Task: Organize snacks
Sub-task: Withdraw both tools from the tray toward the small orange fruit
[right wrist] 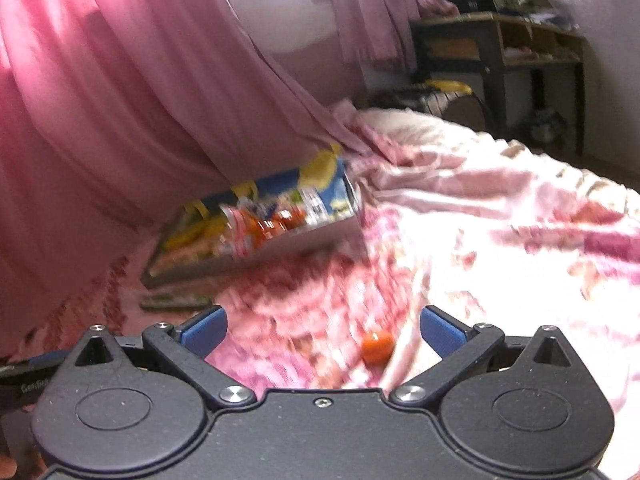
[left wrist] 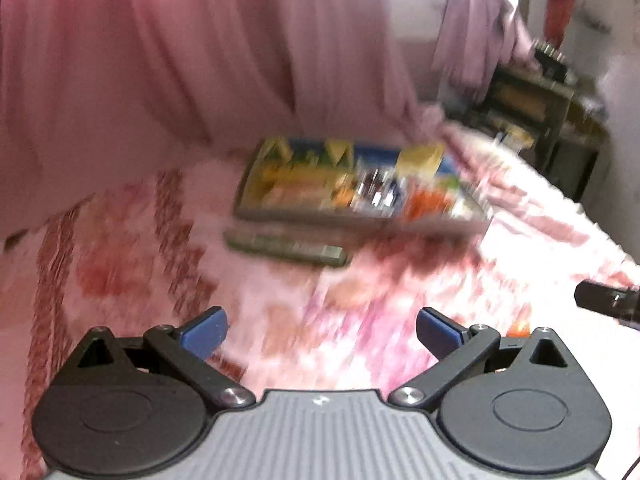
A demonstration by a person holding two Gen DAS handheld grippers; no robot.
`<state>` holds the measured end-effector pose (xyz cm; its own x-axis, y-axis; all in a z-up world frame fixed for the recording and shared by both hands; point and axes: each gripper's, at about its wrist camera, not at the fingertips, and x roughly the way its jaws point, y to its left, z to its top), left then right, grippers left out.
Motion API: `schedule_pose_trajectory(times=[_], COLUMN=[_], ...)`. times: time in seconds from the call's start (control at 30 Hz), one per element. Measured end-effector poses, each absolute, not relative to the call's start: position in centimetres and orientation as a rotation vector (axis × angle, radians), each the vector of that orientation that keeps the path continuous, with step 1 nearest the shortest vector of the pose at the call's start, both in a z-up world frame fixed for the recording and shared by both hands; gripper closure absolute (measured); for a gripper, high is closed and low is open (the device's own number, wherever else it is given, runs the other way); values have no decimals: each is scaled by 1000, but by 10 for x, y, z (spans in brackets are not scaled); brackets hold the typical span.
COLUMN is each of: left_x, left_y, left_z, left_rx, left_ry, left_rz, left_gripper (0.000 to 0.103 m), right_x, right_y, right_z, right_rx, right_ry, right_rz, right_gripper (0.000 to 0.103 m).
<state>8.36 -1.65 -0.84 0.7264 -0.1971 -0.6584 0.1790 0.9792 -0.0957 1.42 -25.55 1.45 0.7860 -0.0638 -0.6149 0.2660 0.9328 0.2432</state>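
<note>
Pink curtains (left wrist: 200,60), dark wooden shelves (right wrist: 520,40)

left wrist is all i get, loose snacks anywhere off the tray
Observer: Yes. The right wrist view shows a small orange piece on the bedspread, between the right tool's open fingers.
Operator: is the right tool holding anything
Observer: No. Both its blue pads are bare, and the orange piece touches neither.
Operator: what's past the tray on that side
Observer: A dark desk with open shelves stands beyond the bed, clearer than in your view.
</note>
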Motion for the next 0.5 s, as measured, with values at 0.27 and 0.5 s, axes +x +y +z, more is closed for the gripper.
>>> schedule_pose_trajectory(times=[0.27,0.5], left_x=[91,104], left_y=[-6,-12], left_z=[-21,-35], left_rx=[-95,-133], left_ry=[830,863], left_rz=[-199,-232], left_gripper=[0,0], right_x=[33,72], right_y=[-273,-285], right_z=[-9,-32], right_rx=[446,592], right_ry=[834,961], right_rz=[-218,-150], right_gripper=[1,4])
